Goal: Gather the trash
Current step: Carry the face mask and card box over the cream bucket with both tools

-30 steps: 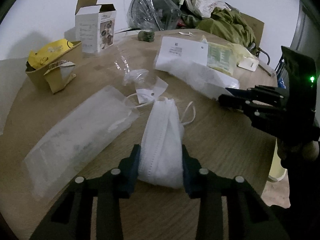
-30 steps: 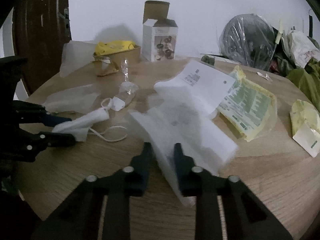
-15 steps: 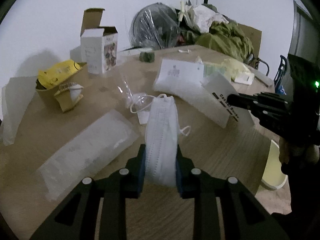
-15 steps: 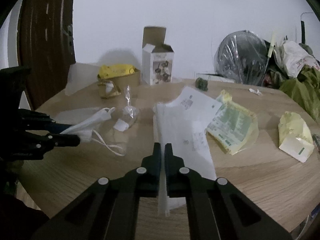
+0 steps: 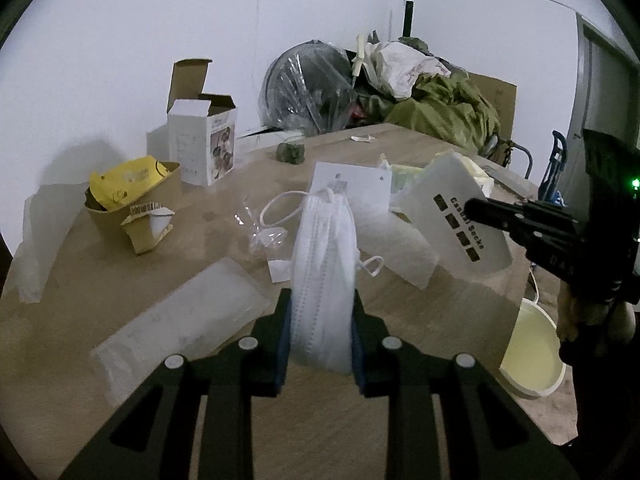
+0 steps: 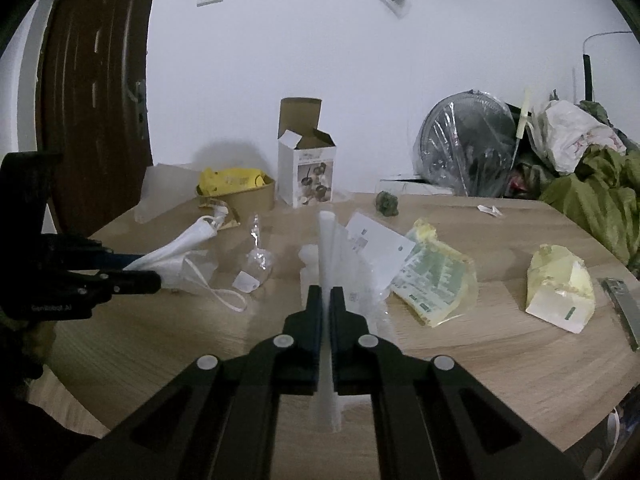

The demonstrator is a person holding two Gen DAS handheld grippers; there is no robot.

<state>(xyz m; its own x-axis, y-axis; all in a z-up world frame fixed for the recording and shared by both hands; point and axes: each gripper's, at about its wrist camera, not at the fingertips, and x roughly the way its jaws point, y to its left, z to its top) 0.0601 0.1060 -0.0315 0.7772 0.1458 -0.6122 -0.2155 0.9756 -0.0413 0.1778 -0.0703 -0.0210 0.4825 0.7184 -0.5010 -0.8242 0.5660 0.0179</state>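
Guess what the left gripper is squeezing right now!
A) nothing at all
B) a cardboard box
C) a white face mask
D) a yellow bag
C: the left gripper is shut on the white face mask, which stands folded between its fingers with an ear loop hanging off the side, lifted above the wooden table.

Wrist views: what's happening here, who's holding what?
A person is clearing trash off a round wooden table with two handheld grippers. The left gripper is shut on a folded white face mask, lifted off the table. The right gripper is shut on a frosted plastic packaging sleeve. More wrappers and an open white cardboard box remain on the table.
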